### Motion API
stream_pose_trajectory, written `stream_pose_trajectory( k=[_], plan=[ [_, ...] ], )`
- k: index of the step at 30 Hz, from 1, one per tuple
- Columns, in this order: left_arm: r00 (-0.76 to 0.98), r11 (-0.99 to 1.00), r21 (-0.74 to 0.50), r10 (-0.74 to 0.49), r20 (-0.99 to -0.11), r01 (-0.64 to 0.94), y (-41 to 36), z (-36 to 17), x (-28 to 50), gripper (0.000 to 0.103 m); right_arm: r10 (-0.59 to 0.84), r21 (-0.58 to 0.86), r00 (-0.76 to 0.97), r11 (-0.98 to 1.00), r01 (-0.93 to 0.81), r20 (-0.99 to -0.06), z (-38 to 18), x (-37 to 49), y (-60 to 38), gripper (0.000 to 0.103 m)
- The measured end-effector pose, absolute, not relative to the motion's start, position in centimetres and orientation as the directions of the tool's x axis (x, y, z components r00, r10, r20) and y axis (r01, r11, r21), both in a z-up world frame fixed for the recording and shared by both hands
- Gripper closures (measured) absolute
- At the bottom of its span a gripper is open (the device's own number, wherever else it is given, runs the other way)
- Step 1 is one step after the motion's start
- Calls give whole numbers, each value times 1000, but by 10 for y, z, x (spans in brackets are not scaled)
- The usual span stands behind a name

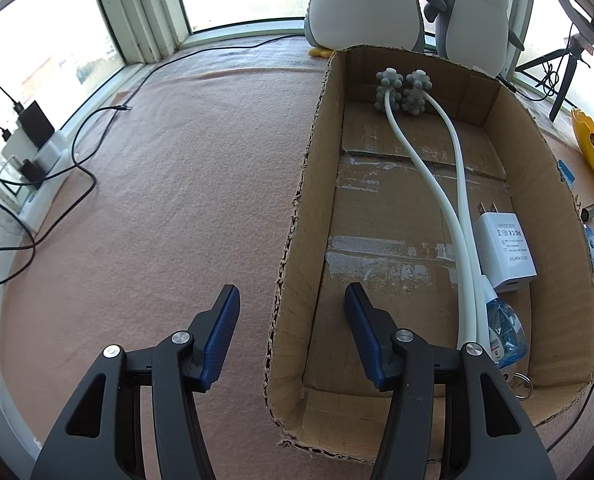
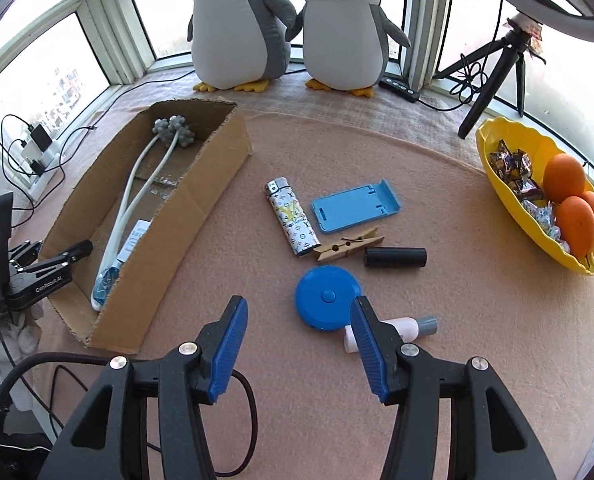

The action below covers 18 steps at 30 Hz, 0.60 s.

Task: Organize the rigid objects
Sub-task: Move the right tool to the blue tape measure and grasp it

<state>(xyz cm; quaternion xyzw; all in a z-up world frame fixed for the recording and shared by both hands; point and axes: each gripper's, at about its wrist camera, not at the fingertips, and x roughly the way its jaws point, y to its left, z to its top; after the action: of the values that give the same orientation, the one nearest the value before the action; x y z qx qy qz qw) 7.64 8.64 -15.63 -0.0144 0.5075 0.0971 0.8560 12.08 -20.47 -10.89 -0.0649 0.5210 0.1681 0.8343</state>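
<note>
A long cardboard box (image 1: 569, 264) holds a white two-armed massager with grey knobbly heads (image 1: 401, 92), a white charger plug (image 1: 503, 248) and a small clear-blue bottle (image 1: 505, 332). My left gripper (image 1: 293, 300) stands open astride the box's left wall, touching nothing. To the right of the box (image 2: 201, 200), on the pink cloth, lie a patterned lighter (image 2: 291, 218), a blue phone stand (image 2: 355, 206), a wooden clothespin (image 2: 349, 246), a black cylinder (image 2: 395, 258), a round blue tape measure (image 2: 327, 298) and a pale tube with a grey cap (image 2: 405, 328). My right gripper (image 2: 299, 302) hovers open and empty just short of the tape measure.
Two plush penguins (image 2: 337, 28) stand at the window behind the box. A yellow bowl with oranges and sweets (image 2: 493, 160) sits far right, beside a black tripod (image 2: 493, 76). A power strip with chargers and cables (image 1: 33, 148) lies at the left; a black cable loops near my right gripper (image 2: 249, 400).
</note>
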Motion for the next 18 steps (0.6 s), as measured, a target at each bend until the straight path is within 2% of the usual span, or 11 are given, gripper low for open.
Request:
stream_pose_trajectory(
  k=[8, 18],
  plan=[
    [466, 981, 74, 152, -872, -181, 86, -156, 76, 48, 209, 92, 356, 943, -319, -911, -126, 139, -215, 53],
    [466, 981, 73, 151, -872, -182, 86, -156, 76, 48, 157, 42, 299, 933, -357, -941, -152, 152, -199, 53]
  ],
)
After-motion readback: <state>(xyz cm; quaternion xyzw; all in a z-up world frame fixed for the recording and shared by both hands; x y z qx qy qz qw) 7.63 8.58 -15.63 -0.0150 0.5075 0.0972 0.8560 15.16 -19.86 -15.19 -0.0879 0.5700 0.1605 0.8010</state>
